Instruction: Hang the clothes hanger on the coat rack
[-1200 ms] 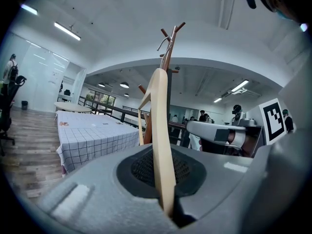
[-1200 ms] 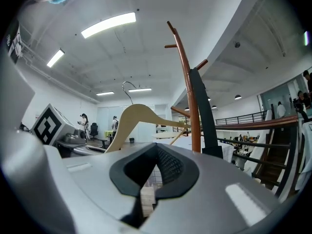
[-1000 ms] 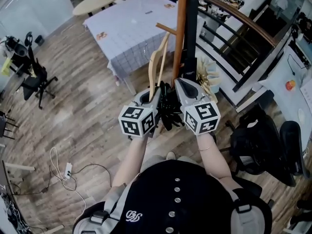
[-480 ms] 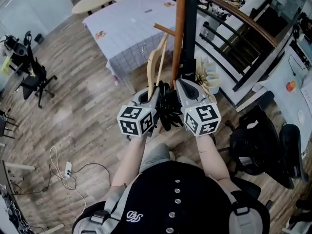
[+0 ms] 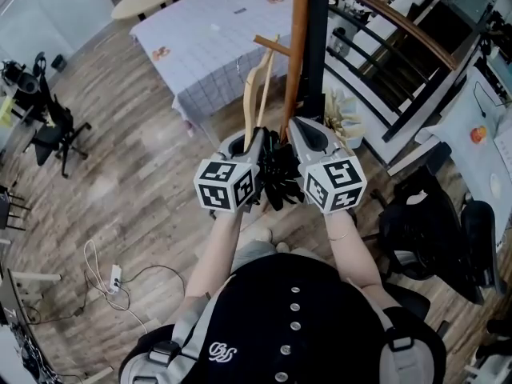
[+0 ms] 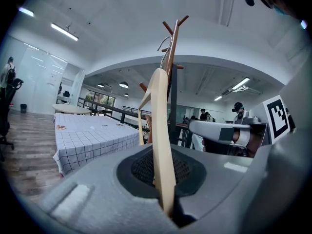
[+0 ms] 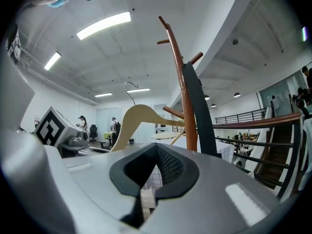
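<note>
**Q:** So where's the hanger point(image 5: 254, 94) relative to the rack point(image 5: 298, 46) at this point?

**A:** It's just left of the rack's pole in the head view, standing nearly upright with its wooden arm running up toward the pegs. The left gripper point(image 5: 258, 141) is clamped down on the lower end of that arm. In the left gripper view the wood sits pinched right between the jaws, with no gap on either side. The metal hook is up high by the rack's upper pegs. No view shows whether it's touching a peg or just beside one.

**Q:** And the other gripper?

**A:** The right gripper point(image 5: 294, 133) is just in front of the rack's pole, side by side with the left one. Its jaws have a thin slit between them, and only floor and checked cloth show through it. So it's empty and slightly parted. From its own view the hanger is left of the rack, and the gripper is clear of it.

**Q:** Anything else on the rack?

**A:** A dark strap point(image 5: 318, 46) hangs down along the right side of the pole. Behind the rack, to the left, there's a table point(image 5: 200, 50) with a checked cloth.
</note>
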`<state>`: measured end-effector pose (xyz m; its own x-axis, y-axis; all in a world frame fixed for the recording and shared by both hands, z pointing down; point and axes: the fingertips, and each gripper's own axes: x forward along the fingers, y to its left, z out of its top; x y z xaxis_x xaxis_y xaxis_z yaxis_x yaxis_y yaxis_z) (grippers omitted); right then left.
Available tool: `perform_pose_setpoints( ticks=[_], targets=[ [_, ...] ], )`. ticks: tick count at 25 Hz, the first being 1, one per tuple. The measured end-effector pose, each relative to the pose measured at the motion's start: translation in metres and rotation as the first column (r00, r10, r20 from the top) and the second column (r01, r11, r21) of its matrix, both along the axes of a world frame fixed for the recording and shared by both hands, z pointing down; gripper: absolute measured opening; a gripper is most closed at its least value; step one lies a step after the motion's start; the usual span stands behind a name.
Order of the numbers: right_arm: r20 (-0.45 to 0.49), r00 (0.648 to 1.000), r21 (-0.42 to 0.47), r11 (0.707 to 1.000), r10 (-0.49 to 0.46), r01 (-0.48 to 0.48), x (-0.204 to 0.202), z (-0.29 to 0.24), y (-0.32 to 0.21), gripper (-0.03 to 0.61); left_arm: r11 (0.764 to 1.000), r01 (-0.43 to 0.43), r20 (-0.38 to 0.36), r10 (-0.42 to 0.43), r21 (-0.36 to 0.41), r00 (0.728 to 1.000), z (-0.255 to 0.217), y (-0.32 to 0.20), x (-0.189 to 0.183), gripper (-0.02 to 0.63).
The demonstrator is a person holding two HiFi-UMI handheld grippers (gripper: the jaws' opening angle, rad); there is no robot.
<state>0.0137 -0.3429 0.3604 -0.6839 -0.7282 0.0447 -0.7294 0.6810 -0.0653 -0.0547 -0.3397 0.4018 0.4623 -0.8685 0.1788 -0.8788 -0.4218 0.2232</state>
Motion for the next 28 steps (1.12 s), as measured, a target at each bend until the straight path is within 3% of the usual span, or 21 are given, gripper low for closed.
perform_pose_setpoints(
  ticks=[28],
  targets=[
    [0.002, 0.995, -0.031, 0.995, 0.098, -0.098, -0.005, 0.011, -0.067, 0.002, 0.995, -0.081, 0.083, 0.086, -0.066, 0.993, 0.019, -0.083, -0.006, 0.003]
  ],
)
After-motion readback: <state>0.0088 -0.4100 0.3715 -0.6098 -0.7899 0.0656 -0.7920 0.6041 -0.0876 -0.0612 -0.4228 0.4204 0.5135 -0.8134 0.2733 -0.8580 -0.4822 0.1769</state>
